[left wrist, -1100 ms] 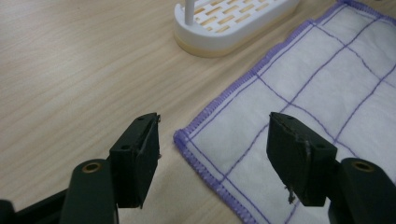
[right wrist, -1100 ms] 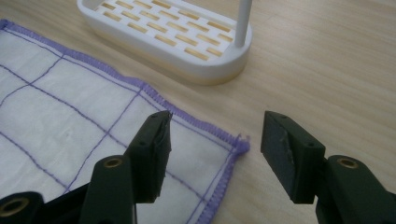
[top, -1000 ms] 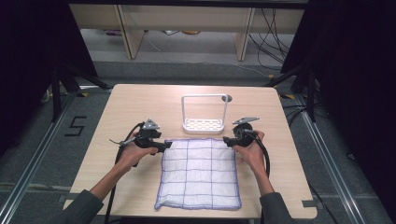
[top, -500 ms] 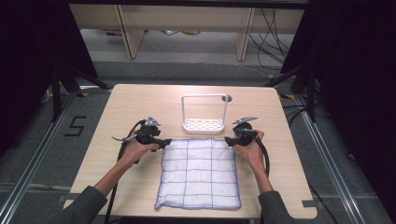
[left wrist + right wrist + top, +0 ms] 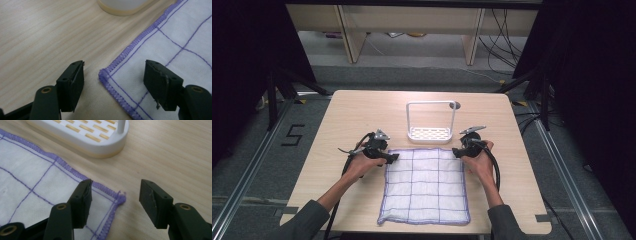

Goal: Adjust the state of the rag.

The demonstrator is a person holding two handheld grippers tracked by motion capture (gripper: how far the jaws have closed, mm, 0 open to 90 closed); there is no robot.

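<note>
Cloth (image 5: 425, 187) lies flat just beside the rack (image 5: 430, 133); your left hand-held gripper (image 5: 113, 82) and right hand-held gripper (image 5: 115, 200) each straddle a rack-side corner, jaws spread.

Table (image 5: 337, 120): centre of the high view, spanning most of the middle and lower frame.
Cloth (image 5: 426, 186): flat on the table, lower centre of the frame, near edge close to the table's bottom edge.
Rack (image 5: 430, 132): on the table just above the cloth's upper edge, centre frame; apart from the cloth by a narrow strip of table.
Left gripper (image 5: 392, 158): at the cloth's upper left corner, left of centre; jaws apart, straddling that corner in the left gripper view (image 5: 113, 91).
Right gripper (image 5: 456, 153): at the cloth's upper right corner, right of centre; jaws apart, corner between them (image 5: 113, 205).
Rack's base: upper left of the right gripper view (image 5: 82, 135).
</note>
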